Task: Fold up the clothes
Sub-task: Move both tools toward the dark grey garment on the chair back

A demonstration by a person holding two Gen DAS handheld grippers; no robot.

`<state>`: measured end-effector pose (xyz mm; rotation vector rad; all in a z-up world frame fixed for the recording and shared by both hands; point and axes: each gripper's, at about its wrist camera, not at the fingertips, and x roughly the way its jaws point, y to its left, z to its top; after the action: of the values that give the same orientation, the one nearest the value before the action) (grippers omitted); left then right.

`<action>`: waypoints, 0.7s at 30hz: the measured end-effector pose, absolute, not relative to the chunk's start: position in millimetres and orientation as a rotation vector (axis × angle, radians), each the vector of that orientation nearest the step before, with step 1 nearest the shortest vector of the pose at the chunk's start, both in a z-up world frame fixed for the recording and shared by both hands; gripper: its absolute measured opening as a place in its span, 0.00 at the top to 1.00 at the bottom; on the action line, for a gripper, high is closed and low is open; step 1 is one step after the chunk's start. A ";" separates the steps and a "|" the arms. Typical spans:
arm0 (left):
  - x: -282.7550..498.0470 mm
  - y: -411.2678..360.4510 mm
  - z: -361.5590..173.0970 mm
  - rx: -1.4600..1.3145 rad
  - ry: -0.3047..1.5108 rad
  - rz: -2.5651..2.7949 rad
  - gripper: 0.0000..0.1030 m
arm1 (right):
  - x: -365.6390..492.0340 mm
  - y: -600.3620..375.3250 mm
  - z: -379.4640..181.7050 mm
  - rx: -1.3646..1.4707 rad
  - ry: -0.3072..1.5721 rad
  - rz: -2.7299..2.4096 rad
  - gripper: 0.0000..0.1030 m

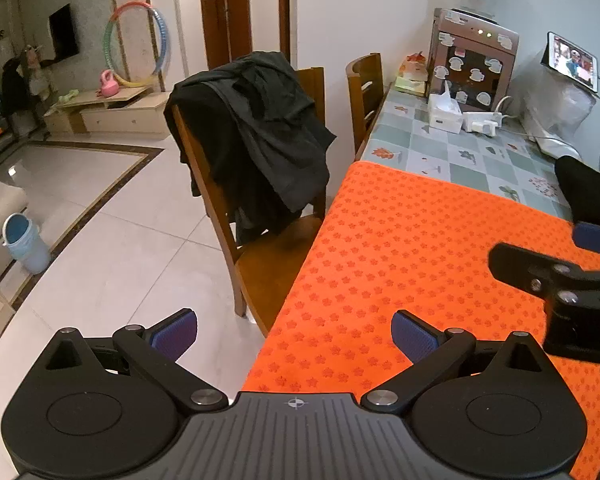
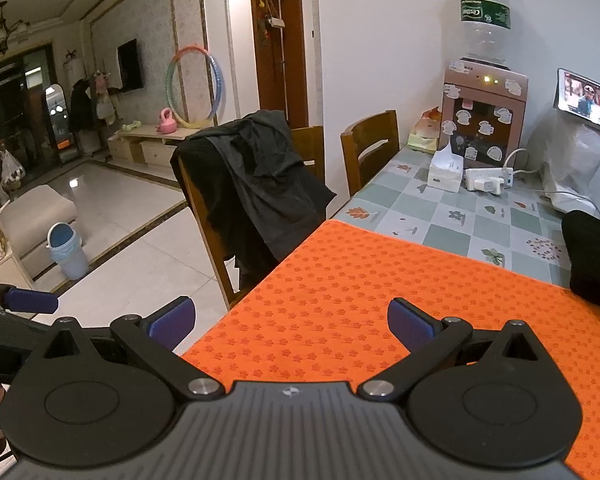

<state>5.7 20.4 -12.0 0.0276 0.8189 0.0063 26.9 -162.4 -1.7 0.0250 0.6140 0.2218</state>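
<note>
Left hand-held gripper [image 1: 294, 334] spread wide at the bottom of the left wrist view, blue pads [image 1: 414, 336] well apart, nothing between them, poised over the near left corner of the orange mat [image 1: 420, 240]. Right hand-held gripper [image 2: 291, 322] likewise wide open and empty at the bottom of the right wrist view, above the mat's near edge. Part of the right hand-held gripper also visible at the right edge of the left wrist view.

Dark clothes [image 1: 256, 128] draped in a heap over the back of a wooden chair [image 1: 268, 268], centre of frame, just left of the worktop [image 1: 460, 148]. A second black garment [image 1: 588, 192] at the right edge, lying on the worktop at the mat's far corner.

Beyond the mat, a checked tablecloth. At upper right, a water dispenser [image 1: 472, 64], a tissue box [image 1: 444, 112] and a lit tablet [image 1: 572, 62]. Blue bin [image 1: 24, 244] on the floor at the left edge.
</note>
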 end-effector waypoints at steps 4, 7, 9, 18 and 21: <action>15.6 36.8 -13.4 0.039 0.805 -0.031 0.00 | 41.2 -145.0 -1.5 0.018 0.619 0.226 0.00; 30.0 59.9 -16.1 0.058 0.794 -0.076 0.00 | 56.9 -127.4 -0.5 0.017 0.622 0.222 0.00; 41.6 79.0 -17.6 0.081 0.783 -0.109 0.00 | 70.7 -114.4 0.4 0.023 0.622 0.212 0.00; 111.2 196.6 -19.1 0.213 0.759 -0.259 0.00 | 150.5 -34.3 -0.7 0.073 0.622 0.064 0.00; 135.4 234.4 -19.1 0.239 0.764 -0.298 0.00 | 177.7 -8.4 0.2 0.111 0.623 0.024 0.00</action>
<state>135.4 234.4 -19.1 0.2394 0.7641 -0.2981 177.7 -8.4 0.2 0.1112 0.6233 0.0241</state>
